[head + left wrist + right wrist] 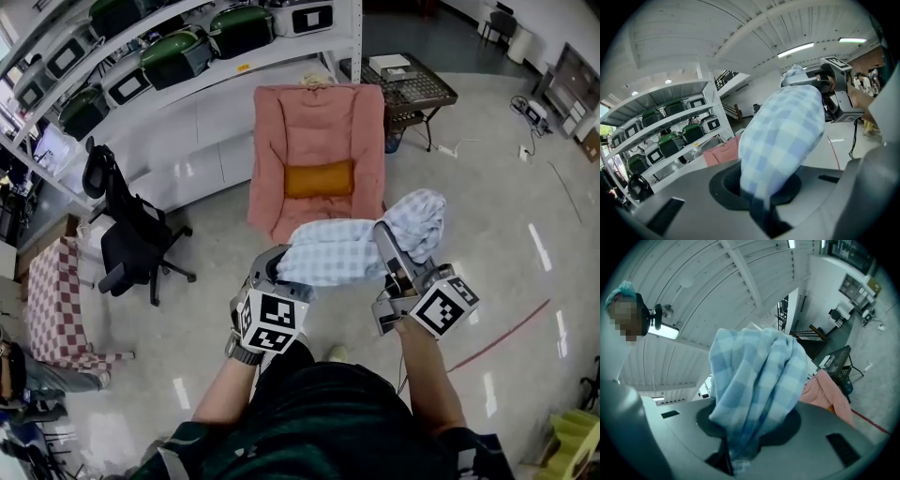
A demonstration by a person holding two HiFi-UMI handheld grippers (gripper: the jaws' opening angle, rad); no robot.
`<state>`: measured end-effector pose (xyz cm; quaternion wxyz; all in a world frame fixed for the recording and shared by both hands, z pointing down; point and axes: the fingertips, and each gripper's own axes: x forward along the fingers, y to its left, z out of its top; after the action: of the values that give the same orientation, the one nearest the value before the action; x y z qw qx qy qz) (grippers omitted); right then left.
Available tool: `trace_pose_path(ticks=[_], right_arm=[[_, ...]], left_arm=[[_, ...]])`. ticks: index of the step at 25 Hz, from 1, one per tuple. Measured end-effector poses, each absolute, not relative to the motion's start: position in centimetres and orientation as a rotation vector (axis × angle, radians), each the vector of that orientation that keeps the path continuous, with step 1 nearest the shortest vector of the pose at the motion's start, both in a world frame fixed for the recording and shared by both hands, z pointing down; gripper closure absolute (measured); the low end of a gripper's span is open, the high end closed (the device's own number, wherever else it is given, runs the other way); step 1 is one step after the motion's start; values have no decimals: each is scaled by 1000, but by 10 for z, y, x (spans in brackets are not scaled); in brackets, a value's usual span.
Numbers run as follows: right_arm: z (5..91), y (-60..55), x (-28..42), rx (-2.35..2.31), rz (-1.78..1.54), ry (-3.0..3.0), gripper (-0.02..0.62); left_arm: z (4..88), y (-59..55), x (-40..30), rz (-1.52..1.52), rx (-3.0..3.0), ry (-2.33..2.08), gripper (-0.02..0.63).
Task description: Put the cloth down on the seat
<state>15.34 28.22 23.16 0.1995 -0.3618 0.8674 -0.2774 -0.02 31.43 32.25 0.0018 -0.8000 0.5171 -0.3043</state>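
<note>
Cloth (349, 249), bunched pale-blue check, is pinched in both left gripper (279, 264) and right gripper (382, 232).

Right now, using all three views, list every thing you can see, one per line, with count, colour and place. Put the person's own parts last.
cloth: one, blue and white check, held up between both grippers, in front of the seat
seat: one, pink armchair, on the floor by the shelving
cushion: one, orange, on the seat
office chair: one, black, left of the seat
shelving: one, white, behind the seat
cases: at least four, green and black, on the shelving
wire table: one, dark, right of the seat
checked cover: one, red and white, far left
left gripper: one, grey, shut on the cloth
right gripper: one, grey, shut on the cloth
</note>
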Motion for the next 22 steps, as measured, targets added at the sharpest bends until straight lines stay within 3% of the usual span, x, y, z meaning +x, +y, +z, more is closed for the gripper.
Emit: trace_pose_path(ticks=[22], right_arm=[[328,84,80,-1229,-936,2425,462]], left_arm=[[423,117,-71,-1181,-2650,1428,560]])
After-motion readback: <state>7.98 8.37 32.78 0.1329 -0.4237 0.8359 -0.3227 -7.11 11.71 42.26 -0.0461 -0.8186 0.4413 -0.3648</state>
